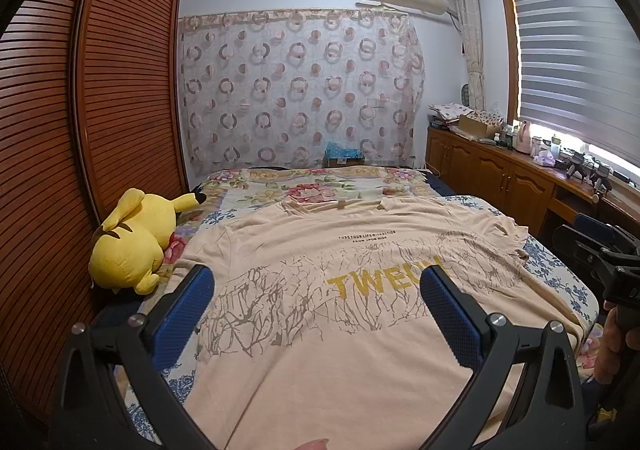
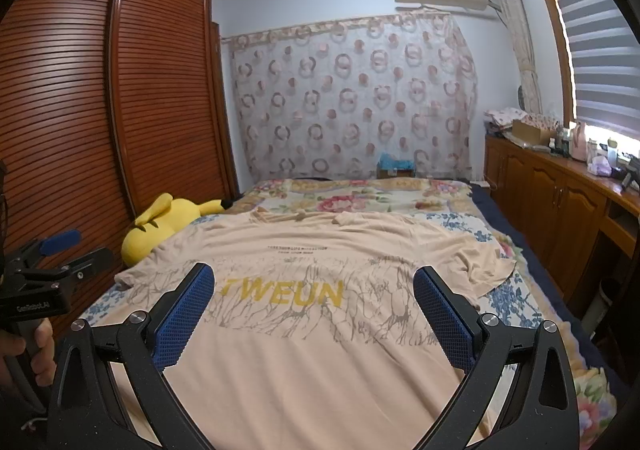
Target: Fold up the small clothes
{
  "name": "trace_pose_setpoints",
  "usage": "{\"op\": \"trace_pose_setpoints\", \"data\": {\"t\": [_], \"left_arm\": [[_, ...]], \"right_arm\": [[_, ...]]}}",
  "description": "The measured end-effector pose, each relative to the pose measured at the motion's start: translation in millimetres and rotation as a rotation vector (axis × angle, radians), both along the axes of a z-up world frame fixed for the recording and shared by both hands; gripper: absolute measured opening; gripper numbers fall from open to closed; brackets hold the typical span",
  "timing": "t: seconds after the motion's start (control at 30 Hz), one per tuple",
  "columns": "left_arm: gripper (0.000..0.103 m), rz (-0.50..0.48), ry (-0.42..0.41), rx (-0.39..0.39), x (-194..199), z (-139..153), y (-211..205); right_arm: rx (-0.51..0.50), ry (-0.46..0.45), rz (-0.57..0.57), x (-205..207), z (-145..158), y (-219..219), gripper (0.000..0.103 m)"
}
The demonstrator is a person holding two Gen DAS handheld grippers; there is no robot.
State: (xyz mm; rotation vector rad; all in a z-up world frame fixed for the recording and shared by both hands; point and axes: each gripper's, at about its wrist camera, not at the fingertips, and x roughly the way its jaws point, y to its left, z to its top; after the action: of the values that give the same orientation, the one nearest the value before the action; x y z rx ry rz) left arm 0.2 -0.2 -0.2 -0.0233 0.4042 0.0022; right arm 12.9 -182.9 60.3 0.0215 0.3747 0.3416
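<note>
The beige T-shirt (image 1: 320,330) lay flat, print up, on the near part of the floral bedspread (image 1: 320,182), collar toward the far curtain (image 1: 300,90). I held my left gripper (image 1: 316,302) and right gripper (image 2: 314,298) above it, both spread wide and empty. A yellow plush toy (image 1: 132,242) sat left beside the slatted wardrobe (image 1: 100,90).

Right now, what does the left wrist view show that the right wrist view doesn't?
Only the left wrist view: the right gripper at the frame's right edge with part of a hand under it, and the shirt's yellow word cut off by a blue pad.

Only the right wrist view: the left gripper at the frame's left edge, and the whole word TWEUN.

Both: the beige T-shirt spread flat on the floral bed, the yellow plush toy by the wardrobe, and open, empty jaws.
</note>
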Motion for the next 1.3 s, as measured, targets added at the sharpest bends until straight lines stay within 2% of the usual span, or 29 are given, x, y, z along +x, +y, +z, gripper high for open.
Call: {"op": "trace_pose_setpoints", "data": {"t": [0.37, 0.73, 1.3], "left_arm": [[0.103, -0.001, -0.004, 0.000, -2, -3, -1], [0.103, -0.005, -0.016, 0.001, -4, 11, -7], [0.103, -0.005, -0.022, 0.002, -5, 12, -7]], "right_arm": [[0.000, 0.001, 0.000, 0, 1, 1, 0.102], [0.000, 0.002, -0.001, 0, 2, 2, 0.102], [0.001, 0.001, -0.001, -1, 4, 4, 0.102]]}}
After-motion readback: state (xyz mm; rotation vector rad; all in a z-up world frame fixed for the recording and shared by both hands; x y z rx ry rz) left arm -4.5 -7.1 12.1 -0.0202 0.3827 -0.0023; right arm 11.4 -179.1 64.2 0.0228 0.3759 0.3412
